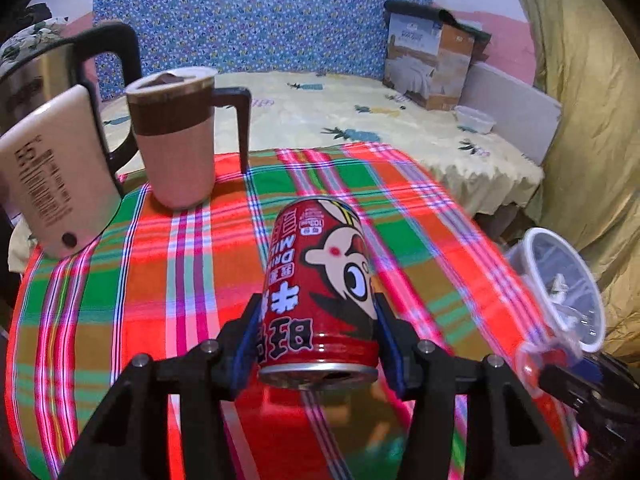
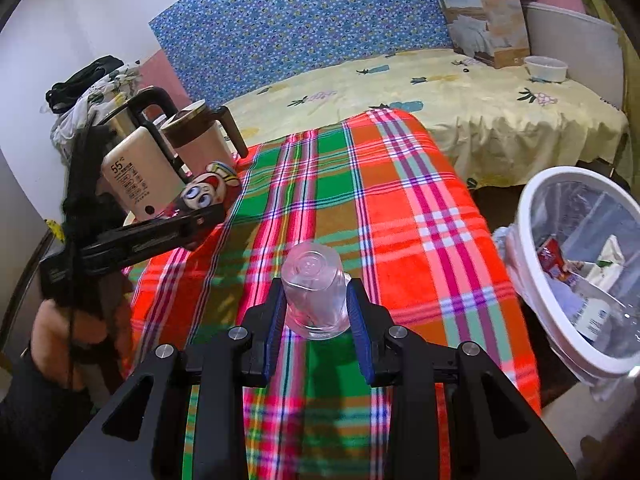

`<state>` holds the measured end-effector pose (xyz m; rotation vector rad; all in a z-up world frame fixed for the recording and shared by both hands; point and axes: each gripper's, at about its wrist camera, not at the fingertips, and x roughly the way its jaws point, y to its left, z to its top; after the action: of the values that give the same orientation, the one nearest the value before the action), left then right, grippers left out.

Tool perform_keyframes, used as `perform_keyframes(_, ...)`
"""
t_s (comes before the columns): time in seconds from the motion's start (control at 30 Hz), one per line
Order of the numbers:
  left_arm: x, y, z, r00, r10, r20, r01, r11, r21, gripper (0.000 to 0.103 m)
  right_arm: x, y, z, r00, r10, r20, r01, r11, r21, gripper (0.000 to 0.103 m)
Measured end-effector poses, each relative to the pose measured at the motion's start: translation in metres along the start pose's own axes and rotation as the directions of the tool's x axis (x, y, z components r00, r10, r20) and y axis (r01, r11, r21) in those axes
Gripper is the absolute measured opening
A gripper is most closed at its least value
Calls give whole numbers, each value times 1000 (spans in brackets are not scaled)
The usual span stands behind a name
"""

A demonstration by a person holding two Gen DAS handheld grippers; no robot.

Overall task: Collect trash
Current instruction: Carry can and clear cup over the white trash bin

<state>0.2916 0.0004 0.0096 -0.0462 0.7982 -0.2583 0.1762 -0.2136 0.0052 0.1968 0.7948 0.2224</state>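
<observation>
My left gripper [image 1: 316,316] is shut on a red drink can [image 1: 320,280] with a cartoon face, held above the plaid tablecloth [image 1: 160,280]. In the right wrist view the can [image 2: 208,192] shows at the left, held by the left gripper. My right gripper [image 2: 316,300] is shut on a clear plastic cup [image 2: 314,288], held upside down above the cloth. A white trash bin [image 2: 532,280] lined with a clear bag stands off the table's right edge, with trash inside. It also shows in the left wrist view [image 1: 560,280].
A steel kettle with a cream base [image 1: 52,168] and a pink mug [image 1: 176,140] with a brown lid stand at the table's far left. Behind is a bed with a yellow sheet [image 1: 360,120], a cardboard box [image 1: 432,56] and a small white bowl [image 1: 476,118].
</observation>
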Motion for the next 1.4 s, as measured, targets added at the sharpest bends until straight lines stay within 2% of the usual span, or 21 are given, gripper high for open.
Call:
perform_keyframes(0.33, -75, -39, -53, 997, -38, 65, 38, 999, 5, 54, -37, 9, -20, 999, -27, 27, 28, 999, -39, 33)
perform_keyframes(0.77, -126, -73, -92, 989, -101, 103, 97, 994, 47, 54, -77, 11, -33, 993, -69, 96, 77, 994, -79, 33)
perform_keyframes(1.0, -133, -88, -97, 987, -125, 103, 119, 991, 66, 54, -82, 5, -34, 990, -78, 114, 86, 994, -72, 33)
perform_keyframes(1.4, -119, -121, -94, 984, -162, 71, 153, 982, 114, 54, -88, -22, -40, 988, -98, 121, 102, 995, -23, 33)
